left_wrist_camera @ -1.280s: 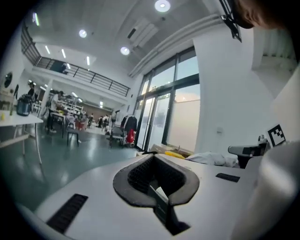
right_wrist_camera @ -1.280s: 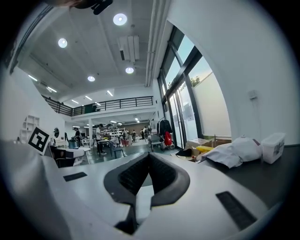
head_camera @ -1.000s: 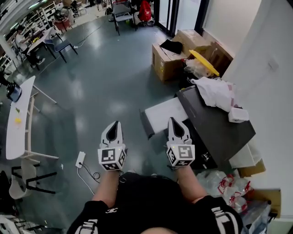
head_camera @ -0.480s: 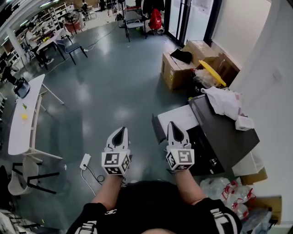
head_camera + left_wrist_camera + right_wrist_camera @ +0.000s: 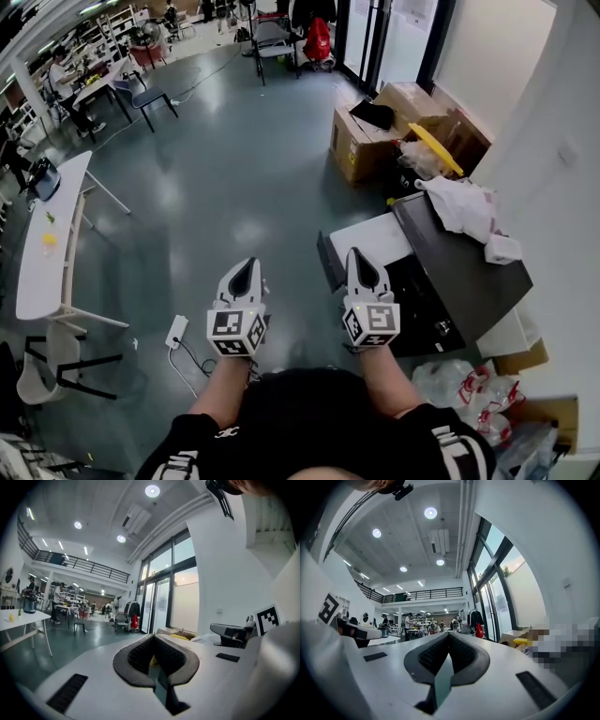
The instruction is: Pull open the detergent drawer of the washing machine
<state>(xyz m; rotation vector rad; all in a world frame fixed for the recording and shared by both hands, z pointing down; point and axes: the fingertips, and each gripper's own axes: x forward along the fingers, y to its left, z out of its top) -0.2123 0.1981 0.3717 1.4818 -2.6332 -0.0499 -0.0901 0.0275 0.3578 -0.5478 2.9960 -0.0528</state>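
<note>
Left gripper (image 5: 247, 264) points level ahead over the grey floor (image 5: 216, 169), jaws clenched on nothing; right gripper (image 5: 355, 255), parallel, is likewise closed and empty; just right stands the washing machine (image 5: 469, 267), long side along the wall, front facing left; its drawer cannot be made out.

Left gripper (image 5: 247, 265): I see a white shell tapering to a point, with a dark lining inside.
Right gripper (image 5: 356, 255): the same white tapered shell, black within.
Marker cubes (image 5: 232, 330): one on each gripper, white faces printed with black square patterns.
Pads (image 5: 140, 654): dark and finely ribbed, set in a grey rim; black slotted vents sit in the white shell on either side.
Shirt (image 5: 300, 412): black, short-sleeved.
Sleeves (image 5: 457, 448): black with bold white lettering I cannot read.
</note>
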